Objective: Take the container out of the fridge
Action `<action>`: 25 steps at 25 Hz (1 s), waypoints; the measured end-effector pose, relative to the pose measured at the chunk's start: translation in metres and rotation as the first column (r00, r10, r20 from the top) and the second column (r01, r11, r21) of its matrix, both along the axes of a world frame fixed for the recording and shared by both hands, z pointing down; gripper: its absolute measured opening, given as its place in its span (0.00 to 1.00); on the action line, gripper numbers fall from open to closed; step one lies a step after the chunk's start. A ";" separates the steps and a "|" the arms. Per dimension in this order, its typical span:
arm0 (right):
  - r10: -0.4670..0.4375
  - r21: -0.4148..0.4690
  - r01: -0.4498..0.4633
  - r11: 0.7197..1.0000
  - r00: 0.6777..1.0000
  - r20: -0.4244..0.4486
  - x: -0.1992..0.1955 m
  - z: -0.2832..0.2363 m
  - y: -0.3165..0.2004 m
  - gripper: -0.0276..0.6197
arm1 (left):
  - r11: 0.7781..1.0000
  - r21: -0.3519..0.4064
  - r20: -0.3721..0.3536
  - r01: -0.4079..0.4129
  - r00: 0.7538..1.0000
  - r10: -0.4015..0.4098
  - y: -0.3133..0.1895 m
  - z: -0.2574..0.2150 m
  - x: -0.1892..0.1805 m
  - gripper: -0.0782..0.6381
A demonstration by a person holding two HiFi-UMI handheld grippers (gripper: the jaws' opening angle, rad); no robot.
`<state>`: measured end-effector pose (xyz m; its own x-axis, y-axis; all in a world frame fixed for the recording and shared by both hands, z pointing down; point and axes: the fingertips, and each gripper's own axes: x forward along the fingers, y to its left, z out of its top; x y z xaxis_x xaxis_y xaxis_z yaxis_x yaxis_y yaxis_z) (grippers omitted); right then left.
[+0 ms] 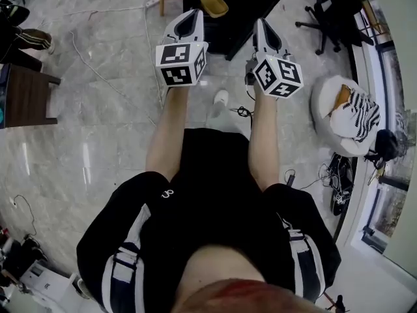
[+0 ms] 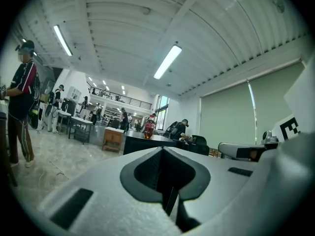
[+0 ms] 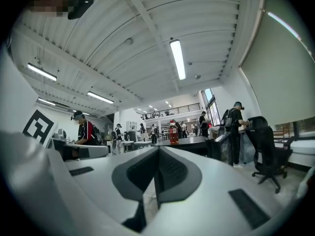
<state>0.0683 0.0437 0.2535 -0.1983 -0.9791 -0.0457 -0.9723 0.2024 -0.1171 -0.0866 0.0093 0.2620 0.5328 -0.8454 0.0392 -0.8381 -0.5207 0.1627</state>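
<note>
No fridge shows in any view. The person stands on a marble floor [image 1: 98, 135] and holds both grippers out in front at waist height. My left gripper [image 1: 188, 18] is shut, its dark pads [image 2: 156, 168] meeting with nothing between them. My right gripper [image 1: 264, 30] is level beside it and shut too, and its pads [image 3: 166, 171] are empty. Both point toward a black table [image 1: 254, 2] ahead, which carries a yellow bowl [image 1: 214, 5]. A red bottle [image 3: 173, 132] stands on that table, and the red bottle [image 2: 148, 129] also shows in the left gripper view.
A black office chair [image 1: 332, 18] stands at the right of the table. A white cushion with a striped cloth [image 1: 348, 113] lies on the floor at right, with shoes and cables near it. A dark wooden table [image 1: 23, 96] is at left. Several people stand further off.
</note>
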 end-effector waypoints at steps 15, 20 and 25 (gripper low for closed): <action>-0.130 -0.041 0.125 0.991 0.984 -0.122 0.034 0.042 -0.168 0.06 | 0.986 -0.081 0.059 0.147 0.988 -0.142 -0.143 0.052 0.031 0.12; -0.214 -0.095 0.203 0.975 0.970 -0.119 0.066 0.071 -0.224 0.06 | 0.970 -0.158 0.075 0.185 0.982 -0.175 -0.196 0.086 0.068 0.12; -0.272 -0.141 0.258 0.956 0.959 -0.083 0.083 0.100 -0.250 0.06 | 0.953 -0.204 0.108 0.225 0.973 -0.206 -0.220 0.116 0.089 0.12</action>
<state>0.1514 -0.2059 0.3538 -0.4485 -0.8870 0.1099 -0.8937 0.4441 -0.0634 0.0020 -0.2106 0.3777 0.3258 -0.9068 0.2677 -0.9420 -0.2871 0.1739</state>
